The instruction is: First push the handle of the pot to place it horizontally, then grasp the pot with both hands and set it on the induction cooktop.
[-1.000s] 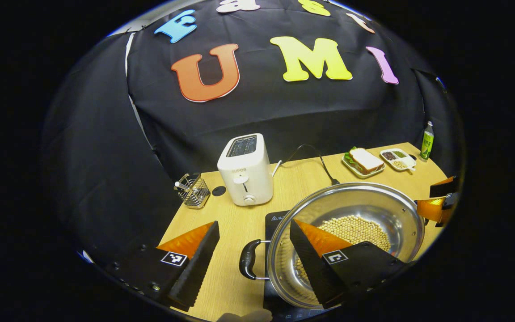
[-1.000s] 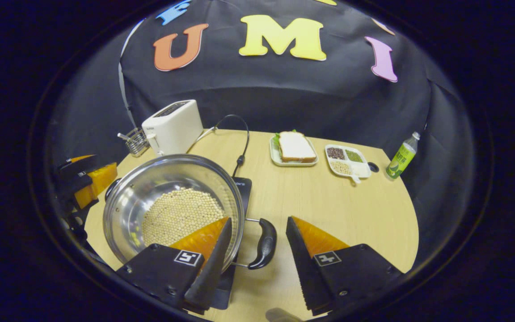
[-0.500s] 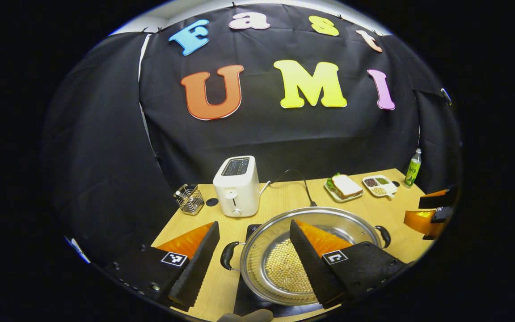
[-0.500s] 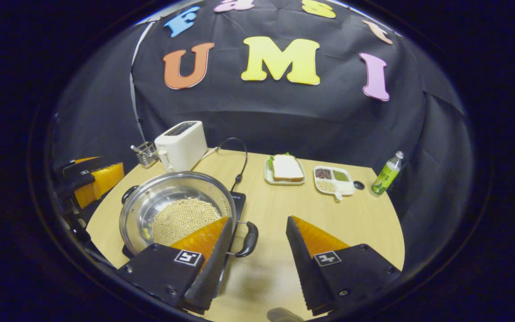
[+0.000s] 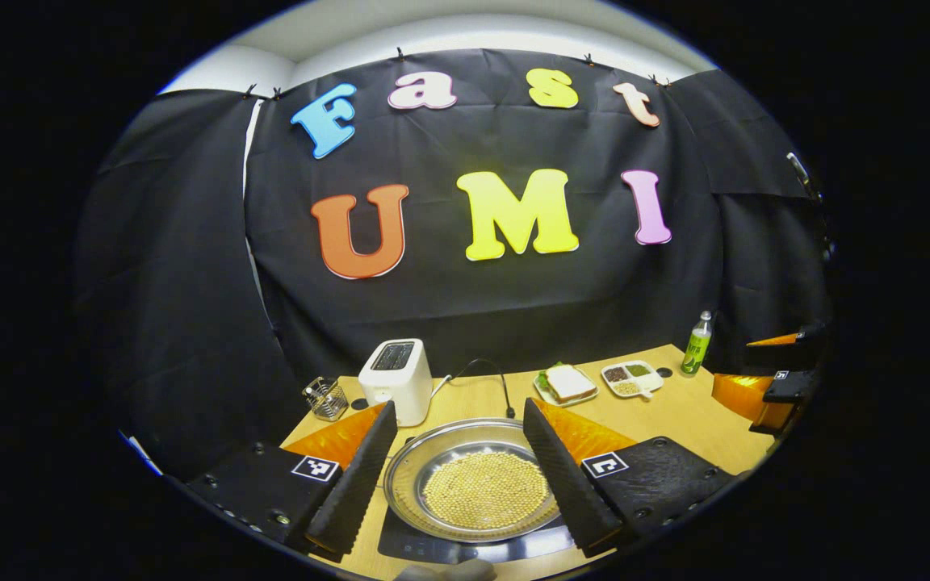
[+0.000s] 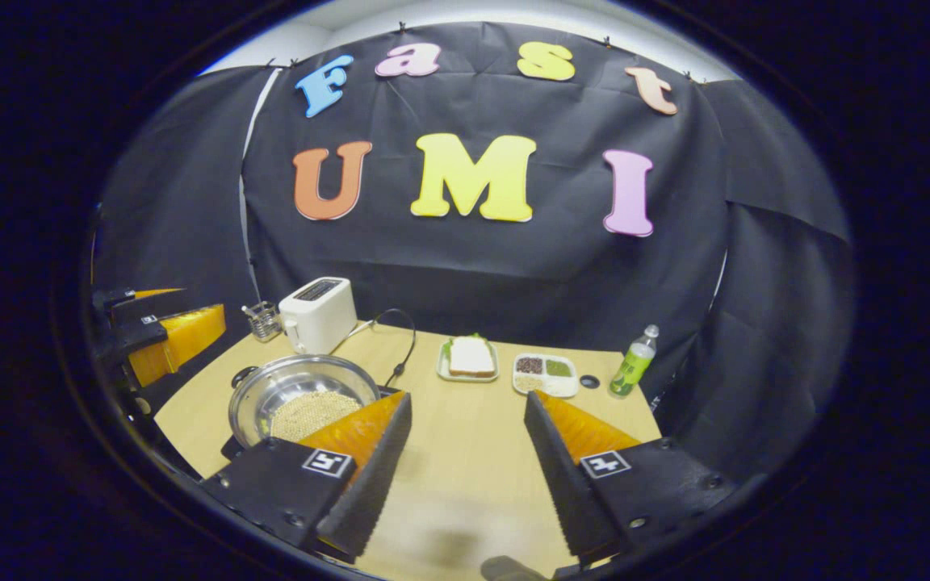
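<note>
1. The wooden table (image 6: pixel 465 452) was the biggest thing in front of me, running back to the booth's black wall.
2. The steel pot (image 5: pixel 408 476) sat on the dark induction cooktop (image 5: pixel 400 542) near the table's front, with a layer of pale round beans (image 5: pixel 485 489) across its bottom. In the right gripper view the same pot (image 6: pixel 271 387) lay to the left, one black handle (image 6: pixel 241 376) showing at its far-left rim.
3. My left gripper (image 5: pixel 460 415) hung above the pot with its fingers spread wide and nothing between them; the pot showed in the gap without touching either.
4. My right gripper (image 6: pixel 465 403) hung over bare table to the right of the pot, fingers likewise released and parted.
5. A white toaster (image 6: pixel 317 313) stood at the back left with a wire basket (image 6: pixel 263 320) just beside it.
6. A plate with a sandwich (image 6: pixel 471 357) and a divided snack tray (image 6: pixel 544 373) sat side by side behind the pot.
7. A green bottle (image 6: pixel 633 368) stood upright at the far right.
</note>
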`<move>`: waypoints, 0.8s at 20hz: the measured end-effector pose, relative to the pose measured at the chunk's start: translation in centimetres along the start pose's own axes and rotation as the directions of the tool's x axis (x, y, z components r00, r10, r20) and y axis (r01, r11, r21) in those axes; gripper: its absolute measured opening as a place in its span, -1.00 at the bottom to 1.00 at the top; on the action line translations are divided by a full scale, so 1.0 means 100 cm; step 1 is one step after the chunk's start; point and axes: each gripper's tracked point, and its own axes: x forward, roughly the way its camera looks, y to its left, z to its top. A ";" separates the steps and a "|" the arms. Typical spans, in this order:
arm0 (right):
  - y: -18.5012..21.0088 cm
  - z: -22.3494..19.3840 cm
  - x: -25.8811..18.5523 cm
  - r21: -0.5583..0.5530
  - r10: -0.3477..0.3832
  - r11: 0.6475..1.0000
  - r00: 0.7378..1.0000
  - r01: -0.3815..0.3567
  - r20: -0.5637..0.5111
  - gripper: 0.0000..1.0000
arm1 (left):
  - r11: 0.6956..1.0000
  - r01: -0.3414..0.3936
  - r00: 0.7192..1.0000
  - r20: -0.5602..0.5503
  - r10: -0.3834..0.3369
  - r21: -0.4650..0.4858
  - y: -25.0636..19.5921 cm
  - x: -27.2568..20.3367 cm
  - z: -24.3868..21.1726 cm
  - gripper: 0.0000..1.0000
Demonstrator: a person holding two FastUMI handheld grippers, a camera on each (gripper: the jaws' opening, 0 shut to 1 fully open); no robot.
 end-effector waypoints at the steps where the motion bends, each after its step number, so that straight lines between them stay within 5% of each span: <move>1: -0.011 0.006 -0.010 0.005 -0.002 1.000 1.000 0.002 0.018 0.92 | 1.000 0.005 1.000 0.017 -0.005 -0.001 -0.011 -0.009 0.009 0.87; 16: -0.182 0.071 -0.128 0.088 -0.106 0.992 0.968 0.088 0.229 0.99 | 0.999 0.021 0.985 0.174 -0.016 -0.029 -0.131 -0.090 0.098 0.87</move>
